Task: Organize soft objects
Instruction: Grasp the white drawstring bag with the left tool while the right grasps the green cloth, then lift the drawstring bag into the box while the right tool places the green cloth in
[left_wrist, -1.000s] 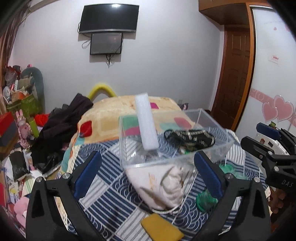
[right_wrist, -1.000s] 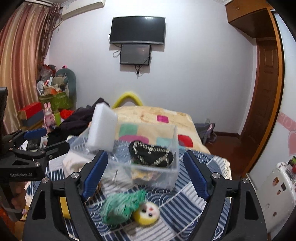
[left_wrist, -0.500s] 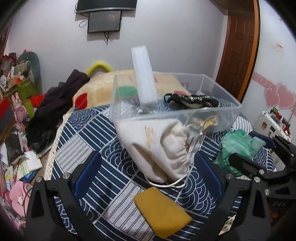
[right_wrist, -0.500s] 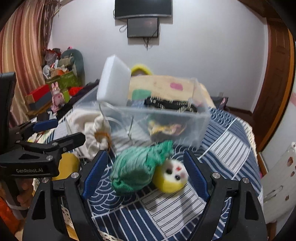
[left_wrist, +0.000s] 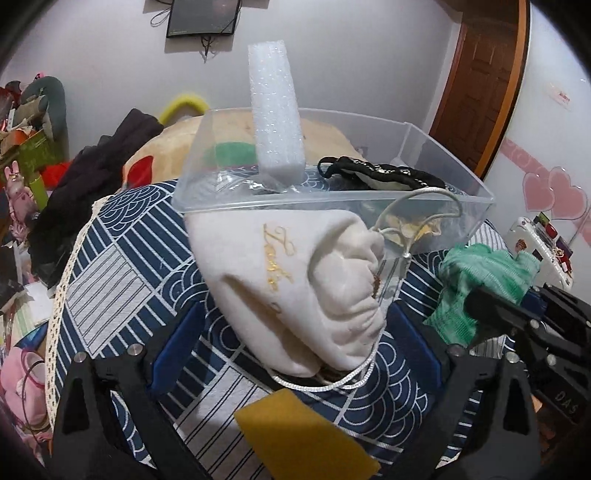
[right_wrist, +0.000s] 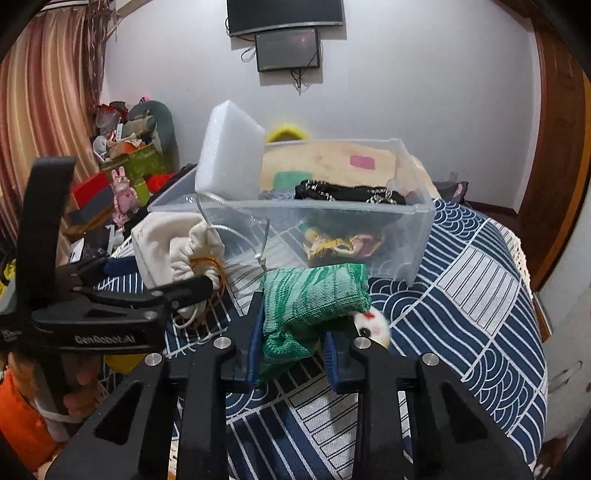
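Nearest the right wrist camera, the right gripper (right_wrist: 291, 347), wide apart half a second ago, has closed onto the green knit cloth (right_wrist: 314, 295). The left gripper (left_wrist: 295, 354) stays spread around one white drawstring pouch (left_wrist: 295, 280). Only the left view shows one yellow sponge (left_wrist: 303, 435). Farther off, one clear bin (right_wrist: 417, 236) holds one white foam block (right_wrist: 229, 162).

Green knit toy (right_wrist: 310, 299), navy-striped white cloth (right_wrist: 461, 280)

left tool (right_wrist: 192, 286): "GenRobot.AI" | right tool (left_wrist: 491, 306): "DAS"
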